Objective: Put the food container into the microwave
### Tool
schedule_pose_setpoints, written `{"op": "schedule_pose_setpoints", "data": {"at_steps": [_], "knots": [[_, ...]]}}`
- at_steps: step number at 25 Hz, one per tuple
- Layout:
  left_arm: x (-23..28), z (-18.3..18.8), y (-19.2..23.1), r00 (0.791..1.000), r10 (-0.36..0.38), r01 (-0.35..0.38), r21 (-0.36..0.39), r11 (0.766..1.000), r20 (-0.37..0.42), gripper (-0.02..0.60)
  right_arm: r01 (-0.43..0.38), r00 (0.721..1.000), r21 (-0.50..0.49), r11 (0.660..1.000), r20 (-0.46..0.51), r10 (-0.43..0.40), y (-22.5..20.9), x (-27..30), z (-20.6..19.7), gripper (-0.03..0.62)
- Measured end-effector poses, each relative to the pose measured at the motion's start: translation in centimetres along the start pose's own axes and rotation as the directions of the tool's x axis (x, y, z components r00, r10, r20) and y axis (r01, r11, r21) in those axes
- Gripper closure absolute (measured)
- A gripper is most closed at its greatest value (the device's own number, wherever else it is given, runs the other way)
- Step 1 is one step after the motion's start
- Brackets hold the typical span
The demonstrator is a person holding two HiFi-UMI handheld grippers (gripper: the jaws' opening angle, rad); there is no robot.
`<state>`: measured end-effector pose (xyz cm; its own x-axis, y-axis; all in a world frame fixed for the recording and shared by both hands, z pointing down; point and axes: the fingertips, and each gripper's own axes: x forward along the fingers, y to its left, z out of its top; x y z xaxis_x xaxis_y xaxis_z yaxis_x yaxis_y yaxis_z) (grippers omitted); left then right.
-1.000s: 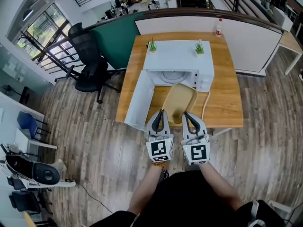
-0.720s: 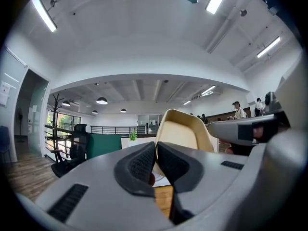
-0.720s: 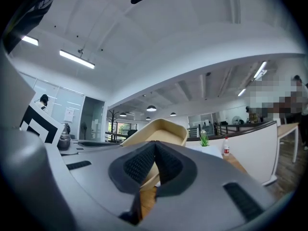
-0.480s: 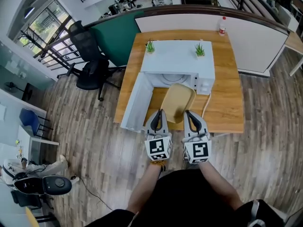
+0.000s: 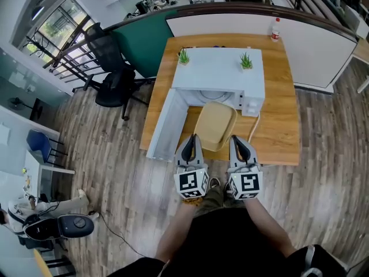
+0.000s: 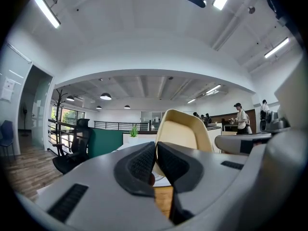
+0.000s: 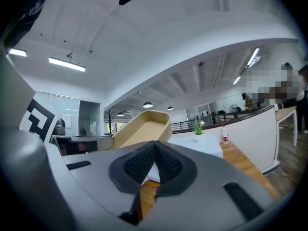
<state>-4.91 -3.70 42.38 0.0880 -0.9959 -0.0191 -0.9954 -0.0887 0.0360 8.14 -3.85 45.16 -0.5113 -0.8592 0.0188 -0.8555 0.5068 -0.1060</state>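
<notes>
Over the last second the food container (image 5: 215,126) has been brought slightly lower, and its far edge is now seen at the mouth of the microwave (image 5: 219,71). The microwave's door (image 5: 167,126) is swung open to the left. The container is not yet inside, so it is judged that a forward push into the cavity remains.

The container is held clear of the wooden table (image 5: 277,126). The jaws of the left gripper (image 5: 192,140) are clamped on its near left rim, and those of the right gripper (image 5: 236,142) on its near right rim.

The container is a shallow, tan, matte tray with rounded corners and a thin raised wall. It is probably light, and the rim may flex. The microwave is a smooth white box. The gripper pads are dark and ribbed.
</notes>
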Motion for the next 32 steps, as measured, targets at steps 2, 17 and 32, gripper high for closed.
{"op": "schedule_pose_setpoints", "data": {"at_steps": [2, 17, 32], "knots": [[0.3, 0.0, 0.0, 1.000, 0.001, -0.001, -0.004, 1.000, 0.004, 0.546, -0.007, 1.000, 0.006, 1.000, 0.006, 0.007, -0.2, 0.2, 0.0, 0.589], [3.1, -1.0, 0.2, 1.000, -0.002, 0.002, -0.037, 0.999, -0.004, 0.546, -0.010, 1.000, -0.020, 1.000, 0.016, 0.010, -1.9, 2.0, 0.6, 0.589], [6.5, -2.4, 1.4, 0.999, 0.008, -0.010, -0.060, 0.998, -0.037, 0.546, -0.030, 0.997, -0.010, 1.000, -0.066, 0.029, -2.8, 6.5, -1.0, 0.526]]}}
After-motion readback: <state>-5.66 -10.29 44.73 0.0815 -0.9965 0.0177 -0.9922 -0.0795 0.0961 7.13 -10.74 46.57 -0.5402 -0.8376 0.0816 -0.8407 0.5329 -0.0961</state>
